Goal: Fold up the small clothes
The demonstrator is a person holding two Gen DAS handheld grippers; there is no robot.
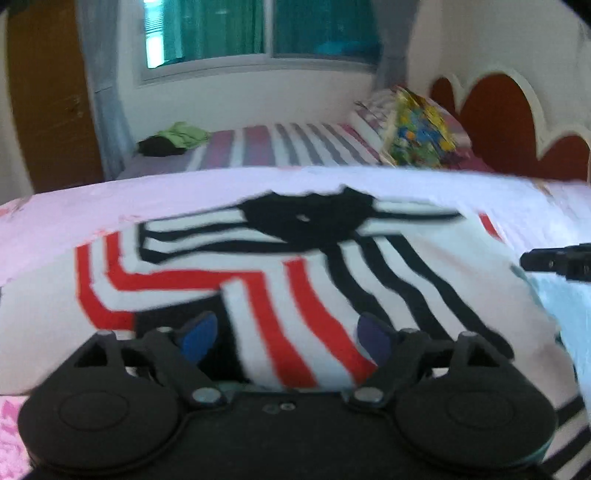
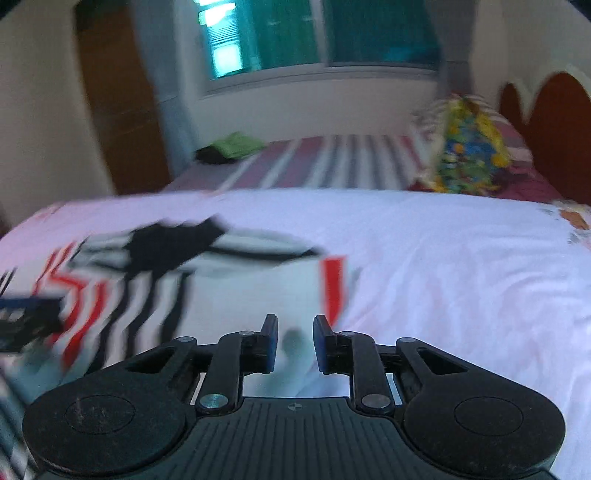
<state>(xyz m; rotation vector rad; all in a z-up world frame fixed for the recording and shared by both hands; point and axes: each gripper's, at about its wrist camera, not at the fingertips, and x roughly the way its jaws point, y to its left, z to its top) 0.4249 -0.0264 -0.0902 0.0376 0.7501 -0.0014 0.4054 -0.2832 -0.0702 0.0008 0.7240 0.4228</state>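
Note:
A small white shirt (image 1: pixel 280 266) with red and black stripes and a black neck patch lies spread on a pale pink bedsheet (image 1: pixel 55 221). My left gripper (image 1: pixel 288 338) hovers over the shirt's near edge, its blue pads wide apart with nothing pressed between them. In the right wrist view the shirt (image 2: pixel 236 295) lies to the left, blurred. My right gripper (image 2: pixel 295 343) stands at the shirt's right near corner with a narrow gap between its pads, and pale cloth shows beneath the gap. The right gripper's tip (image 1: pixel 554 260) shows at the left view's right edge. The left gripper (image 2: pixel 26 317) shows at the right view's left edge.
Behind the sheet runs a striped bed cover (image 1: pixel 288 147) with a green and black heap of clothes (image 1: pixel 173 138) at its far left and a colourful pillow (image 1: pixel 421 133) at the right. A red headboard (image 1: pixel 498 122), a window (image 1: pixel 258 33) and a wooden door (image 1: pixel 48 96) stand beyond.

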